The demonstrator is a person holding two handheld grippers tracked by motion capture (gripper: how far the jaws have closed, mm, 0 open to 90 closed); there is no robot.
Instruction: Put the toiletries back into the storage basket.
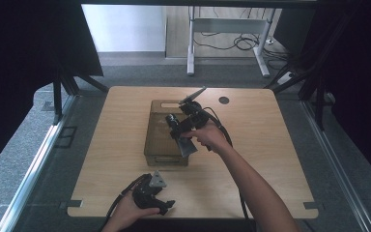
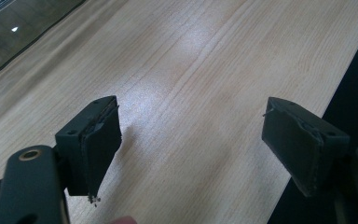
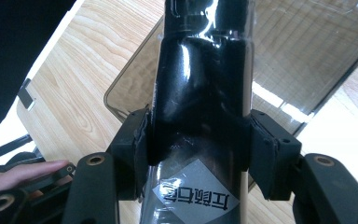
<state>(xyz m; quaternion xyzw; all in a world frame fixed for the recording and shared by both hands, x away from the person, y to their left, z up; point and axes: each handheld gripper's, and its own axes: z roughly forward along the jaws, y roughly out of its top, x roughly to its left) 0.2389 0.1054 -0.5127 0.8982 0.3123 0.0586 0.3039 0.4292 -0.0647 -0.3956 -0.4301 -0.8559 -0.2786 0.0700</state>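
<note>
My right gripper (image 3: 198, 140) jaws clamp a black bottle (image 3: 200, 93) over the smoky bin (image 1: 160, 133) mid-counter. Left gripper (image 2: 191, 149) jaws gape empty at the near edge. Looks like placing; next: lower, then release.

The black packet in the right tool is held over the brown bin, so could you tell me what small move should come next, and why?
Probably lower the right tool a little and open it. Its jaws are shut on the black packet, which hangs over the translucent brown bin on the table, so a short descent should set it inside. The left tool rests open near the table's near edge, apart from the bin.
</note>
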